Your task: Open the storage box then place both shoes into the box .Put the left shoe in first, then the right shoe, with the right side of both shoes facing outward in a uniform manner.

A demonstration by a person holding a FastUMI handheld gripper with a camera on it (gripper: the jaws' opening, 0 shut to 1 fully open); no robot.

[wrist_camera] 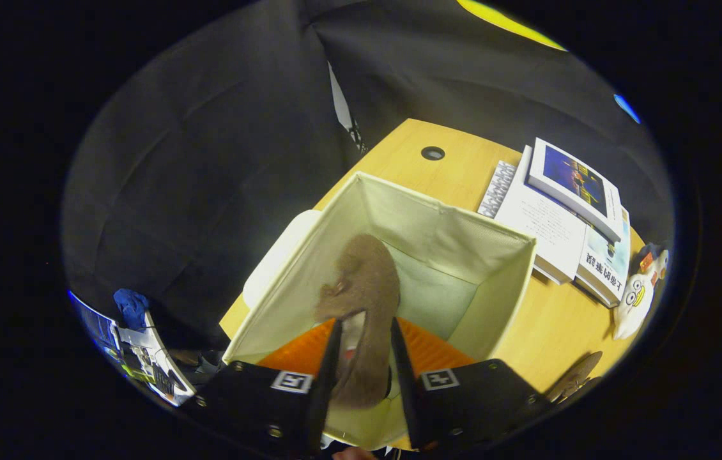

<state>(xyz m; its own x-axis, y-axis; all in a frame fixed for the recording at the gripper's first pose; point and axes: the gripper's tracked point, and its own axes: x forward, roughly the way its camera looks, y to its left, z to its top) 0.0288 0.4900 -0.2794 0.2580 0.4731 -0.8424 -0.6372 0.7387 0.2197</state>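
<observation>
Item, my gripper (364, 345): fingers closed narrowly on a brown shoe (361, 300), which hangs between them, toe pointing ahead, over the open storage box (501, 294). Risk, as I judge it: the soft, fuzzy upper could slip or twist, landing the wrong side outward. Second shoe (575, 377): on the desk, off my right finger.

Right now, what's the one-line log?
gripper: shut on brown shoe | position: over open storage box | second shoe: on table
</observation>
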